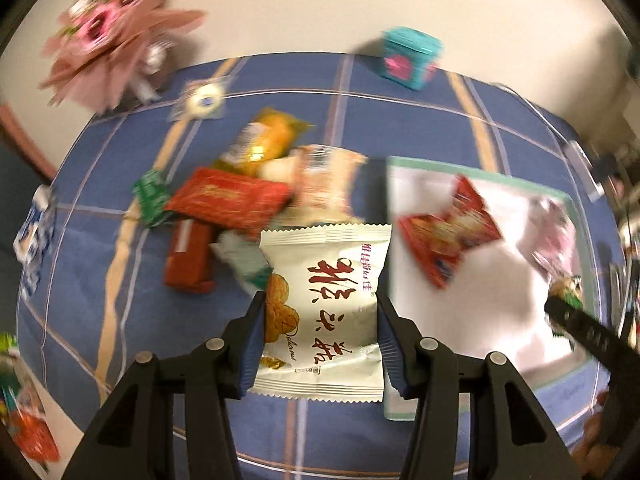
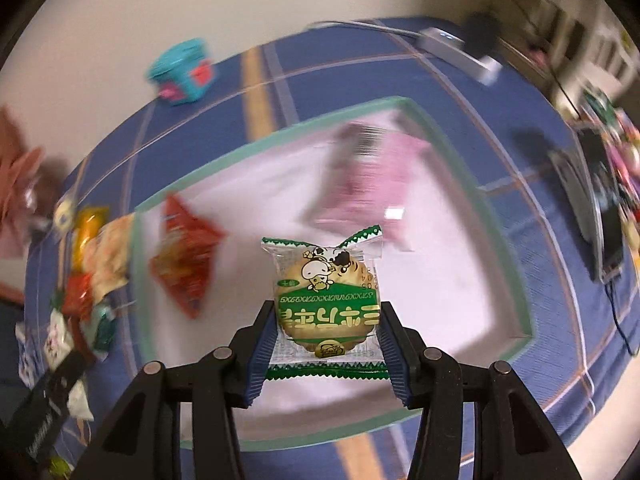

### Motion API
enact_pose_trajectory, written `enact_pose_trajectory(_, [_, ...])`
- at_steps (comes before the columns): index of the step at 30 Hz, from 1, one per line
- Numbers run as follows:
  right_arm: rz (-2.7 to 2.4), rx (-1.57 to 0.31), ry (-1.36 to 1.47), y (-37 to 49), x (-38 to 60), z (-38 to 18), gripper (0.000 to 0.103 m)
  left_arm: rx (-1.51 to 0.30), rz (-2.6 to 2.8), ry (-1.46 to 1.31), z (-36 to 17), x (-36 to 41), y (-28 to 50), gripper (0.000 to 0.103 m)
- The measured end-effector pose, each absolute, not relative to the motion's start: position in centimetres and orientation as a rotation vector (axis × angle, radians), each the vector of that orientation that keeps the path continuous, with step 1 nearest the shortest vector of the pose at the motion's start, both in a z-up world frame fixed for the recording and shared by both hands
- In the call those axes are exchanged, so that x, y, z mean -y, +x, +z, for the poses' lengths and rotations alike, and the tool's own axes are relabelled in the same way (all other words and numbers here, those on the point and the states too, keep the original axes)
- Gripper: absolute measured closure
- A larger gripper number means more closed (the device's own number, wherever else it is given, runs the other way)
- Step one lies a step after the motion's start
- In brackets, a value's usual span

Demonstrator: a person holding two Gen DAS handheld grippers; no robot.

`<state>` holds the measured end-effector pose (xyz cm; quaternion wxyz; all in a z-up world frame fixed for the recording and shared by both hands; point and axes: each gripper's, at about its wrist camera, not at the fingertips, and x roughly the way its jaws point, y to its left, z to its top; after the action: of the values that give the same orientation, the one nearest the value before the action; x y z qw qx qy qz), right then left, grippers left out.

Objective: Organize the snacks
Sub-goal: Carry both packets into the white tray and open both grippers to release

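Grippers are both clamping light, crinkly, crushable packs by their side edges: left gripper (image 1: 320, 344) is carrying white pack (image 1: 324, 312) beside tray (image 1: 480, 172), right gripper (image 2: 324, 344) is holding cookie pack (image 2: 328, 304) over it.

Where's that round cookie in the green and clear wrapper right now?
In the right wrist view, the cookie packet is clamped in the right gripper, held over the white tray, with a red snack to its left and a pink one beyond.
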<state>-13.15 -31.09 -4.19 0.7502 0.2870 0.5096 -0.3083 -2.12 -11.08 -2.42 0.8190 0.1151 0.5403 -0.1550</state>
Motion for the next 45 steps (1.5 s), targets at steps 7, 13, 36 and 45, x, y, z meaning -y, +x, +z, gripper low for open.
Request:
enact_pose_trajectory(7, [-0.760,-1.088,0.702,-17.0,34.8,-4.0,0.051,-1.165,-0.455,0.324,-3.0,15.3,-5.3,0.050])
enact_pose_trajectory(13, [-0.754,-1.116,0.716,-17.3,35.3,-4.9,0.050,-1.201,-0.529,0.395,-4.6,18.1,-7.4,0.050])
enact_pose_trajectory(36, [-0.713,-1.237,0.653,-15.5,35.0,-8.7,0.045,-1.330,-0.492,0.452,-10.2,18.7,-7.7,0.047])
enact_pose_trajectory(45, [-0.701,-1.206,0.643,-15.1,34.8,-8.5,0.023,-1.312,-0.538,0.475,-9.9,20.4,-8.4,0.013])
